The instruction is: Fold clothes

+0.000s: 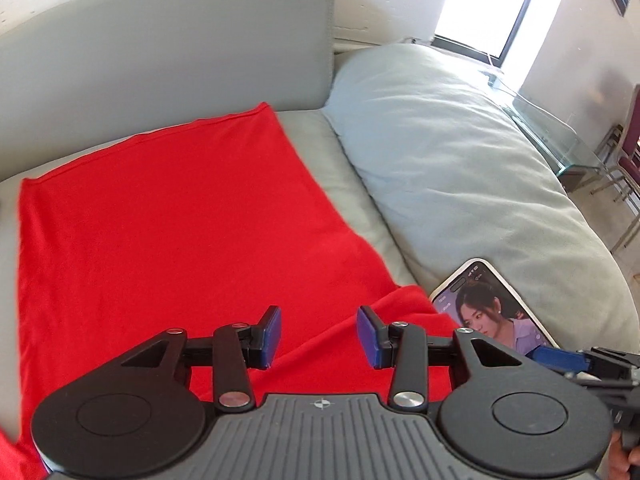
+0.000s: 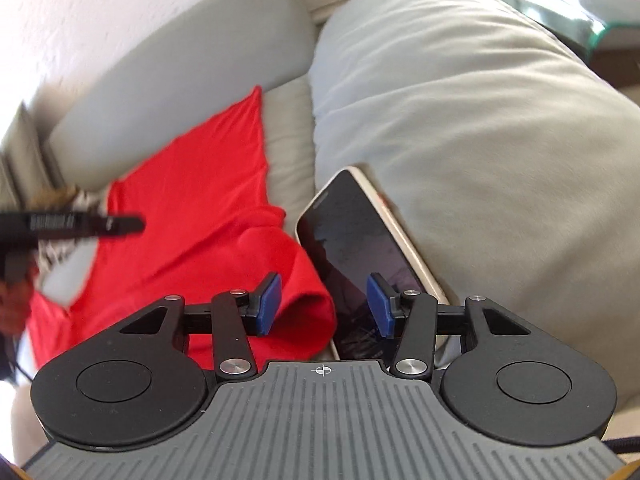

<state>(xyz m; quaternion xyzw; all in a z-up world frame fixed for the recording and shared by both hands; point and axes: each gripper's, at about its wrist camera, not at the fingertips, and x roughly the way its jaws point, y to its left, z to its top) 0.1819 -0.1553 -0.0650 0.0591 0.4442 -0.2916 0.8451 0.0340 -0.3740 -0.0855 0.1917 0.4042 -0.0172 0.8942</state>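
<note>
A red garment (image 1: 160,220) lies spread flat on the grey sofa seat (image 1: 316,136), its near right corner rumpled into a fold (image 1: 400,312). My left gripper (image 1: 319,334) hovers just above that near edge, open, with nothing between its blue pads. In the right wrist view the same red garment (image 2: 208,216) runs off to the left. My right gripper (image 2: 324,305) is open over the garment's bunched corner (image 2: 308,312) and a phone (image 2: 360,248), gripping neither. The blurred black body of the left gripper (image 2: 80,224) shows at the left edge.
The phone (image 1: 492,308), screen lit, leans against a big pale cushion (image 1: 460,152) right of the garment. The grey sofa backrest (image 1: 160,40) rises behind. A glass table (image 1: 560,136) and chairs (image 1: 628,152) stand beyond the cushion under a bright window.
</note>
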